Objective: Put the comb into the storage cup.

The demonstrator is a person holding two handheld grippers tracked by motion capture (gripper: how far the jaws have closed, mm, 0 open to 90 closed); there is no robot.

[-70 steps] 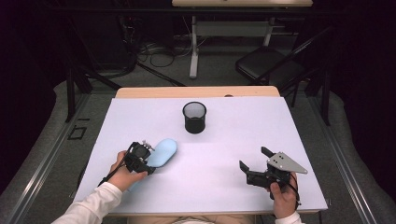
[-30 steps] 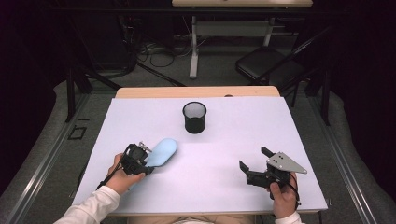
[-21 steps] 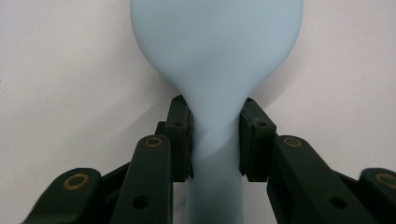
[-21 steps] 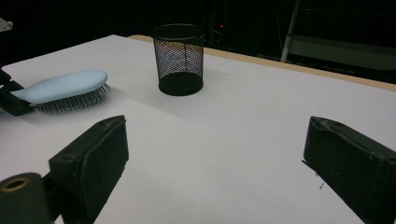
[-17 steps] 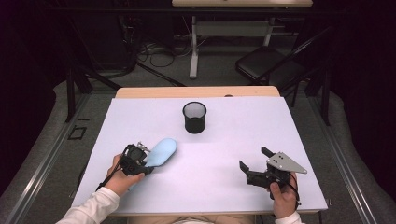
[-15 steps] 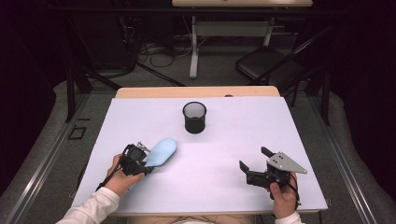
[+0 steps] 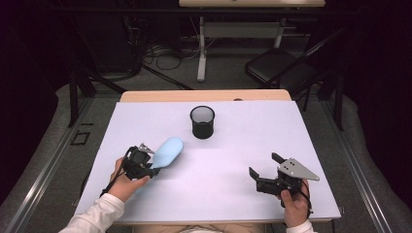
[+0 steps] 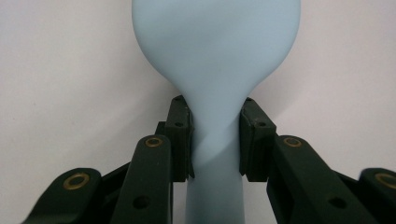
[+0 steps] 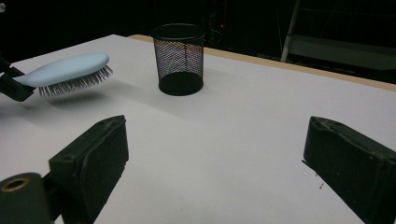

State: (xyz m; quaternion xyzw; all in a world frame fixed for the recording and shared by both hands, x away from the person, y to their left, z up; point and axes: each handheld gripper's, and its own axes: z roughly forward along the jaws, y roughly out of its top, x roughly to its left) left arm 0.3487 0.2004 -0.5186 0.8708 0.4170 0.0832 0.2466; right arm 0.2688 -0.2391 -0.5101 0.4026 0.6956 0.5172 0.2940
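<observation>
Where pinched, hairbrush [image 8: 215, 70] handle between fingers [image 8: 180, 135]

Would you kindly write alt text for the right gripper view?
A light blue hairbrush, bristles down, is held above the white table at far left, beside a black mesh cup. The right claw stands wide open and empty in the foreground.

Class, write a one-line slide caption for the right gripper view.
Open right claw faces a mesh cup while a blue hairbrush hangs bristles-down above the white table.
</observation>
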